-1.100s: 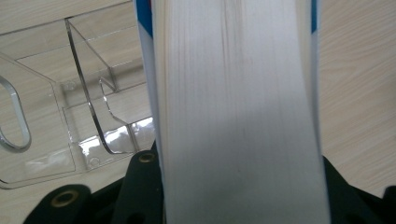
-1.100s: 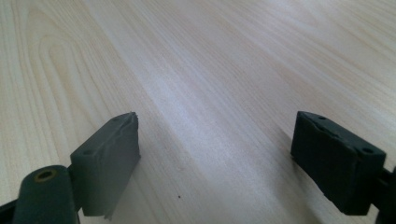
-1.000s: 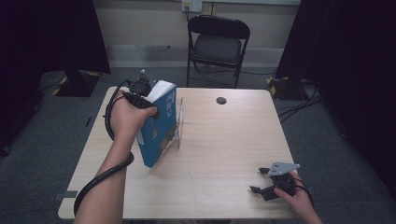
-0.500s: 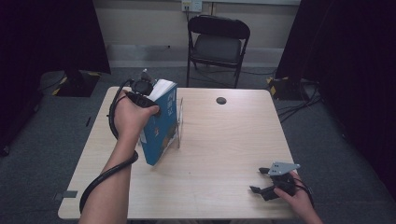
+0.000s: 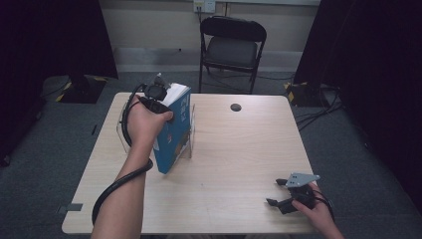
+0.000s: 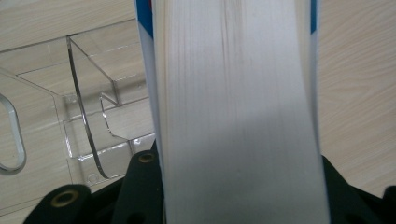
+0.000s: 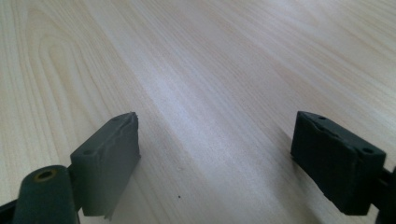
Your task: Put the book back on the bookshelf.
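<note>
One blue book (image 5: 174,132), one clear stand (image 6: 88,140), two grippers.

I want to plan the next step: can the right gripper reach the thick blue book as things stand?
Probably yes: the right gripper stands open on bare table, nothing between it and the thick blue book.
</note>
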Tool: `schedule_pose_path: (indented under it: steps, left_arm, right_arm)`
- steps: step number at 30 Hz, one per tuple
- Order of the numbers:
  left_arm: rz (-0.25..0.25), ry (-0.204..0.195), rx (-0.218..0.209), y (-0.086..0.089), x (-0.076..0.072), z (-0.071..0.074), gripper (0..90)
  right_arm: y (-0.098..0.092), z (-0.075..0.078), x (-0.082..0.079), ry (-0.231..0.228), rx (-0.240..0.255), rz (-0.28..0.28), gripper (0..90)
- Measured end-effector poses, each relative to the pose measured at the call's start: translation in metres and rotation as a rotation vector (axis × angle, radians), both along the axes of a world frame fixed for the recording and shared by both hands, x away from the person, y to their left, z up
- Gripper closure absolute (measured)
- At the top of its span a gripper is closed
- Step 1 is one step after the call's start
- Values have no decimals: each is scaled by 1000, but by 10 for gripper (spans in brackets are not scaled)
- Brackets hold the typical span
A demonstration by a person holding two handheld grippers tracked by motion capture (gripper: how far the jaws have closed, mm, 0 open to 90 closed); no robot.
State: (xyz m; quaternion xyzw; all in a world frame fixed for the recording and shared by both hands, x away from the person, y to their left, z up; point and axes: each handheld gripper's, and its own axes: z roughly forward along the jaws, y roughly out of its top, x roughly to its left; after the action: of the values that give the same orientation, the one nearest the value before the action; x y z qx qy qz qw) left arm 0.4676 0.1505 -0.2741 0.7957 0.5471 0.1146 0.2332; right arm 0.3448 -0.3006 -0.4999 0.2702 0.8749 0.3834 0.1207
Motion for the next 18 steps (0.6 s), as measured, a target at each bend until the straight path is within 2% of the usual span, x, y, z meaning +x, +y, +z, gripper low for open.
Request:
schedule_pose_path:
  steps: [18]
  left_arm:
    - [30, -14, -14, -5, 14, -9, 619]
  right_arm:
    - [0, 0, 0, 2, 0, -1, 152]
